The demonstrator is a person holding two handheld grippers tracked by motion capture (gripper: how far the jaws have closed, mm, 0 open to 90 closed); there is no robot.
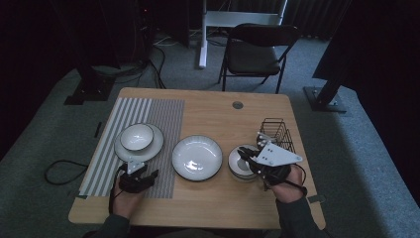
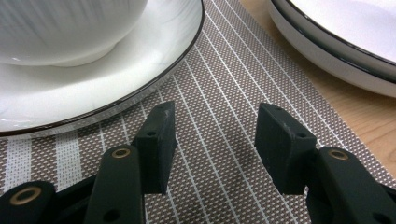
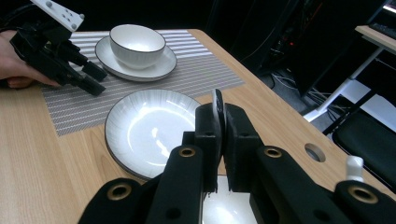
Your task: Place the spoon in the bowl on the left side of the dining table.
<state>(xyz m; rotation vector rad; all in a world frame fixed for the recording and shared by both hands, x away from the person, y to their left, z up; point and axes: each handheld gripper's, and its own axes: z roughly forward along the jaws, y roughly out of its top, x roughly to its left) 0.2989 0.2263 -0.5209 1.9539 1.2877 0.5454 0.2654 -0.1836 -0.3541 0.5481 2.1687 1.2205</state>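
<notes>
- The left hand-held gripper (image 1: 143,177) hangs low over the striped mat (image 2: 219,140), its jaws well apart with nothing between them.
- Just ahead of it and to its left sits a bowl (image 1: 136,136) on a plate (image 1: 154,144); the plate's dark rim lies near the left jaw tip, not touching it.
- The right hand-held gripper (image 3: 221,135) is closed tight on the thin rim of a small dish (image 1: 238,166), which rests on the desk (image 1: 208,119) right beneath it.
- A wide, shallow plate (image 1: 197,157) lies between the two grippers, just beyond the right one's jaws.
- A black wire basket (image 1: 276,131) stands close behind the right hand (image 1: 288,186).
</notes>
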